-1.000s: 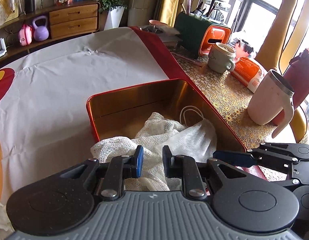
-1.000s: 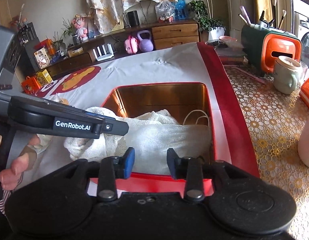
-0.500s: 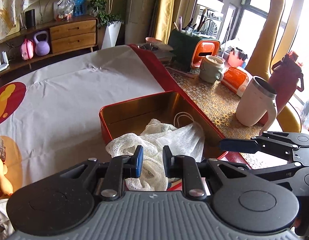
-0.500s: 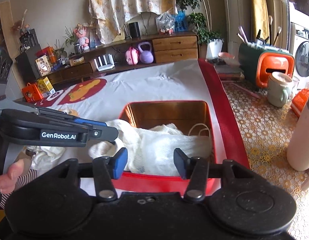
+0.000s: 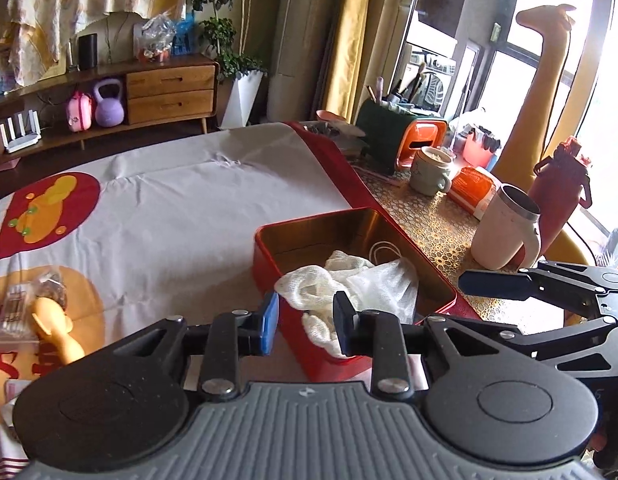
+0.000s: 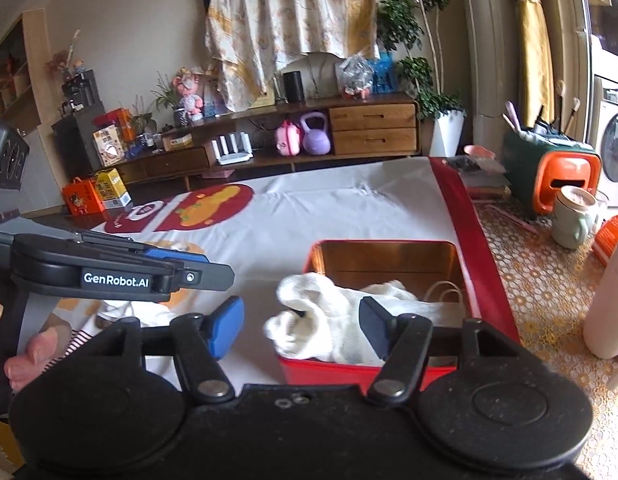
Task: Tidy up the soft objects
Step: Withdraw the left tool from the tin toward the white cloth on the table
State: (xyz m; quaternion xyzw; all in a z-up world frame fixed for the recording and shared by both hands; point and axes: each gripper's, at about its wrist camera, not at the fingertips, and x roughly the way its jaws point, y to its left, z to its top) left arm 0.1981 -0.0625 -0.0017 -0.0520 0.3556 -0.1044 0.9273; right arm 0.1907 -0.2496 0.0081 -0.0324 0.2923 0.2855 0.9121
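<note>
Both grippers have pulled back and up from the red tin (image 5: 287, 312), which now looks smaller in each view. The left gripper (image 5: 305, 322) and right gripper (image 6: 301, 326) have spread their fingers wider and hold nothing. The white mesh cloth (image 6: 329, 320) lies in the tin on the counter (image 5: 169, 216), one end draped over its near rim.

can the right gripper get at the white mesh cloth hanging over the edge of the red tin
Probably yes. The right gripper is open, the white mesh cloth lies just ahead over the red tin rim, nothing between.
</note>
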